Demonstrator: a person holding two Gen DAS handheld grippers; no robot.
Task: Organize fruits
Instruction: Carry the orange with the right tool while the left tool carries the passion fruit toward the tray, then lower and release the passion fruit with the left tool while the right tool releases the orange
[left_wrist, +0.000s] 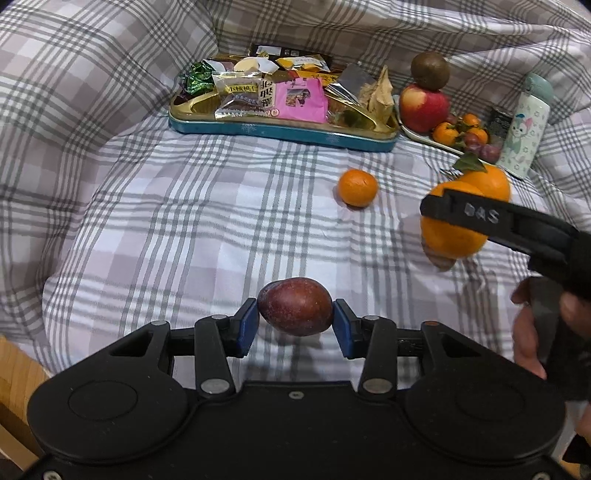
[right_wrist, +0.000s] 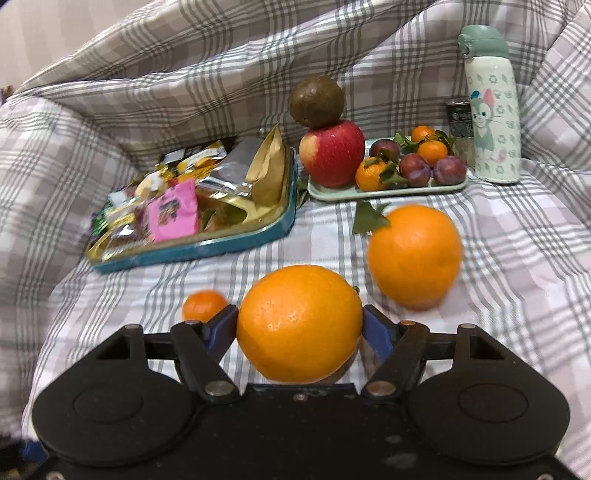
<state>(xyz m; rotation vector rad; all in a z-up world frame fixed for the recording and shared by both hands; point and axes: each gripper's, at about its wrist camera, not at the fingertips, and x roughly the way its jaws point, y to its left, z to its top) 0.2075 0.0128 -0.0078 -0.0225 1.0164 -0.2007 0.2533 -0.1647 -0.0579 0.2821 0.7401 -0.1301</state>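
Observation:
My left gripper (left_wrist: 295, 325) is shut on a dark red plum (left_wrist: 295, 312), held above the plaid cloth. A large orange (right_wrist: 299, 323) is clamped between the blue pads of my right gripper (right_wrist: 299, 332). From the left wrist view that right gripper (left_wrist: 436, 210) comes in from the right with the orange (left_wrist: 448, 236). A second large orange (right_wrist: 415, 254) with a leaf lies on the cloth beyond it. One small tangerine (left_wrist: 357, 187) lies loose in the middle. The pale green fruit tray (right_wrist: 388, 192) at the back holds a red apple (right_wrist: 332, 155), small tangerines and plums.
A brown round fruit (right_wrist: 316, 100) rests on top of the apple. A teal and gold tin (right_wrist: 207, 247) full of snack packets sits left of the fruit tray. A white cartoon bottle (right_wrist: 493, 107) and a dark can (right_wrist: 460, 116) stand right of it. Bunched plaid cloth rises behind.

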